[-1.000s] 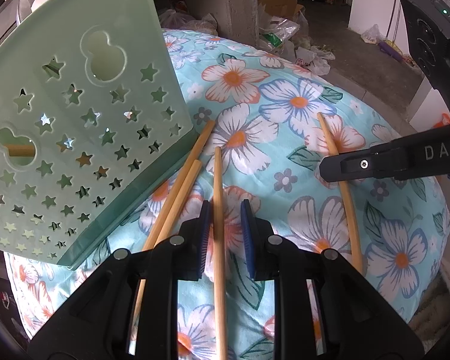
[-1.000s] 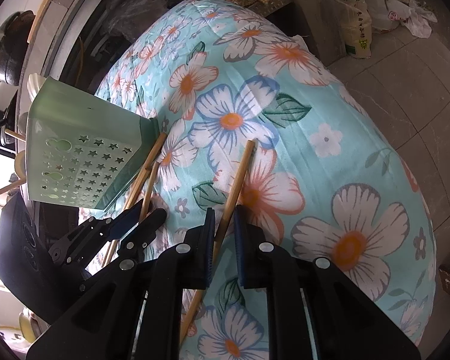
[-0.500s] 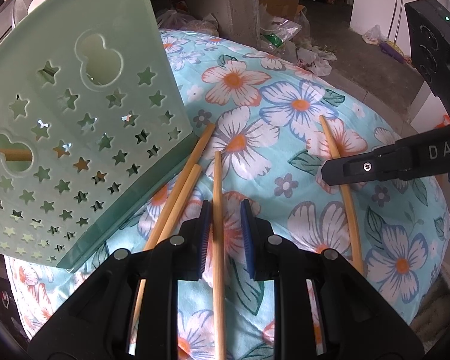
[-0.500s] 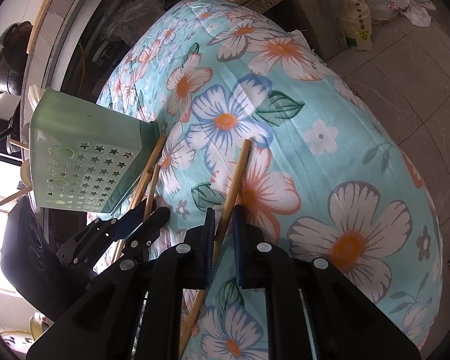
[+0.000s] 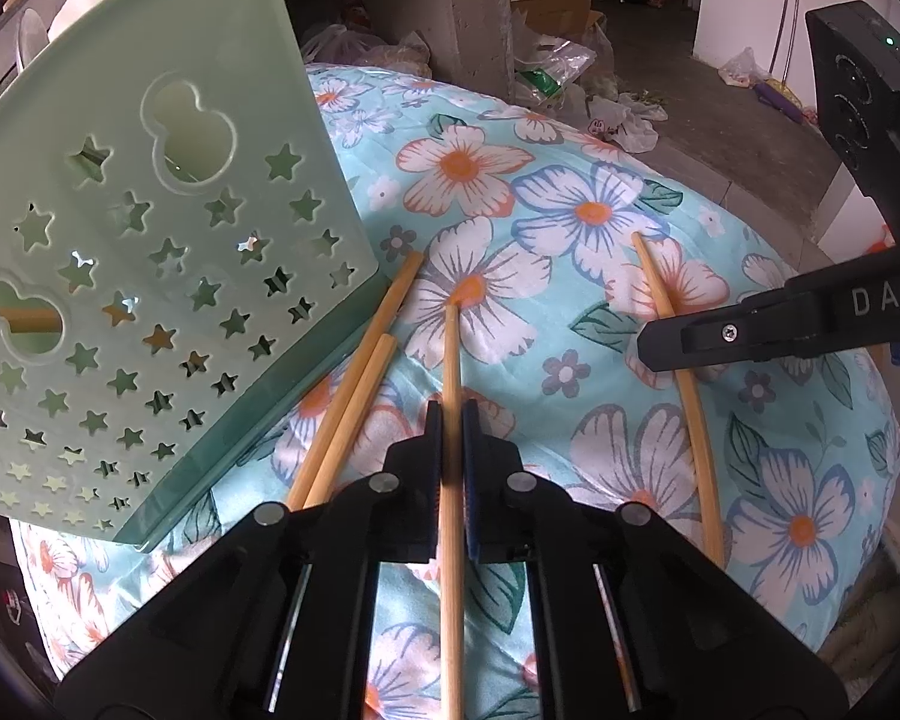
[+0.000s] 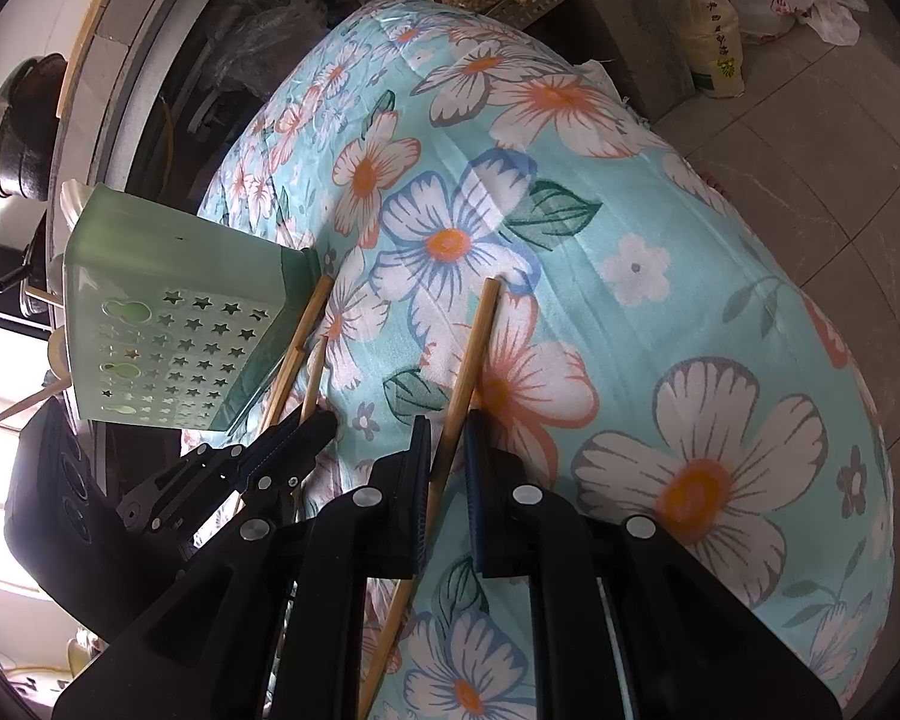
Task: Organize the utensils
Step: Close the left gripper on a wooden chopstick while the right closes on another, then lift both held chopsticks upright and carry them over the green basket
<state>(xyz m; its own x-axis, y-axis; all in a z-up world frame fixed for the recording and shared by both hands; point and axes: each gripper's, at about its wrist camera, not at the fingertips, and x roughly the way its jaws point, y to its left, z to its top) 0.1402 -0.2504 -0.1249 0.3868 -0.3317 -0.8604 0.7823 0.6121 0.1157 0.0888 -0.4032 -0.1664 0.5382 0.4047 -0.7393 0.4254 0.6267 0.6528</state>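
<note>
On flowered cloth beside the green holder (image 5: 150,276), the left gripper (image 5: 450,420) has just pinched its fingers onto a chopstick (image 5: 450,372), while the right gripper (image 6: 447,438) pinches another chopstick (image 6: 471,348), so both seem ready to lift.

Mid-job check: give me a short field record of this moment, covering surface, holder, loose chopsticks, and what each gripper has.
surface: floral cloth over a rounded mound
holder: green star-cut holder, tilted, resting on the cloth
loose chopsticks: pair lying side by side against the holder's base
left gripper: jaws just closed onto a single chopstick, pads pressing it
right gripper: closed on another chopstick, which crosses its jaws at a slant
lifted: cannot tell; both chopsticks look close to the cloth
</note>
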